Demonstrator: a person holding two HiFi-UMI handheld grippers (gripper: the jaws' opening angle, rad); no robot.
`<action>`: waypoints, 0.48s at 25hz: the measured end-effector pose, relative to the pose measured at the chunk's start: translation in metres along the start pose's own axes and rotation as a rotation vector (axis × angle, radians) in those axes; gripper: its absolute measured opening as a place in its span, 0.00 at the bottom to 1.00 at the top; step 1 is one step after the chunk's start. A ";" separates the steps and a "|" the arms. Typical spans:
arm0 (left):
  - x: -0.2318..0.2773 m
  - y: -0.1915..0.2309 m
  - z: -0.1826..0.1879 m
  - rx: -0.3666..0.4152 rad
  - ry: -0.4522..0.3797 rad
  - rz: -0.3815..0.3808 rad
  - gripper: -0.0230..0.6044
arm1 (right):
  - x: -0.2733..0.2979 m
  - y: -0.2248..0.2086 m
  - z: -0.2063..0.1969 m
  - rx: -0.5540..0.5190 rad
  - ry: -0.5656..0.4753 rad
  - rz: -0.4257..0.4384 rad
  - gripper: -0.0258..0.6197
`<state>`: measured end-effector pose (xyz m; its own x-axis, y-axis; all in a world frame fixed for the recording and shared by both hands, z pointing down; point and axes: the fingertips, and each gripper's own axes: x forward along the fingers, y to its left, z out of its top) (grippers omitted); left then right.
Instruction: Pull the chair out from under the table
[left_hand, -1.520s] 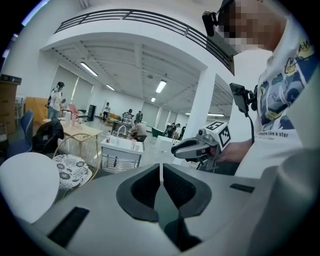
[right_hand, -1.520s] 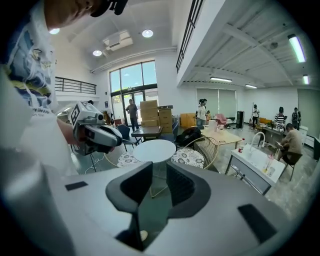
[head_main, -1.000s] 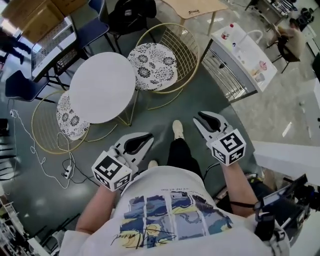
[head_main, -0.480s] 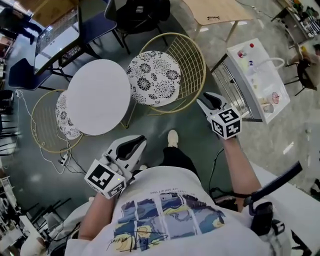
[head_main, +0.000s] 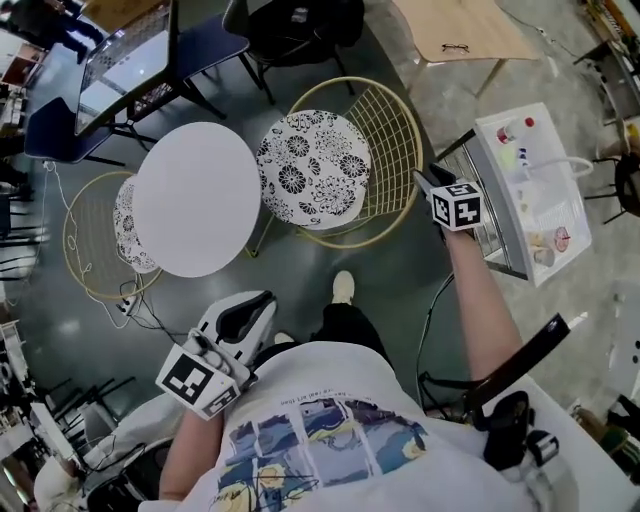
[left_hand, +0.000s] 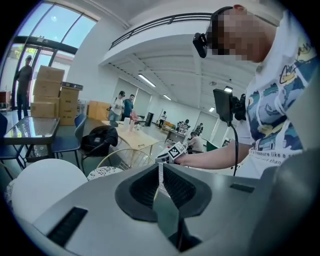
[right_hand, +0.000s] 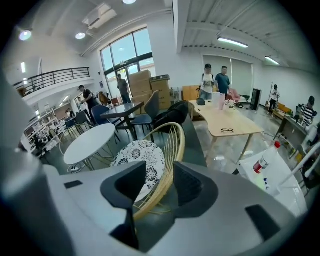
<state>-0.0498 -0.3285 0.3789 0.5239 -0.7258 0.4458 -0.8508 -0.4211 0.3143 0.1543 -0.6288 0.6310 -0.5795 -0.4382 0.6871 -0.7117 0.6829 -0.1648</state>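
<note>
Right gripper view, chair (right_hand: 167, 167) between just-parted fingers (right_hand: 192, 187)

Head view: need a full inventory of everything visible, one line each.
round table: 1, white, centre left
wire chairs: 2, gold with black-and-white floral cushions; one right of the table, one tucked under its left side
wooden table: 1, light wood, top right; glasses on it
cart: 1, white, far right; bottles on top
glass table: 1, top left
blue chairs: 2, beside the glass table
bag or jacket: 1, black, on a chair, top centre
cable with power strip: white, floor, left
left gripper: grey, bottom left, shut, empty
right gripper: grey, jaws just opened, right chair's rim between them, unclamped
</note>
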 end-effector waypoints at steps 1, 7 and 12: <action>0.001 0.003 0.001 -0.009 0.001 0.013 0.06 | 0.011 -0.009 0.000 0.013 0.015 -0.002 0.28; 0.005 0.020 0.005 -0.049 0.003 0.082 0.06 | 0.068 -0.048 0.004 0.084 0.070 0.012 0.28; 0.004 0.036 -0.003 -0.080 0.010 0.126 0.06 | 0.105 -0.055 0.012 0.070 0.095 0.024 0.28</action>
<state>-0.0784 -0.3449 0.3942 0.4136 -0.7644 0.4946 -0.9043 -0.2818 0.3206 0.1282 -0.7192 0.7038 -0.5590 -0.3625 0.7457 -0.7260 0.6485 -0.2290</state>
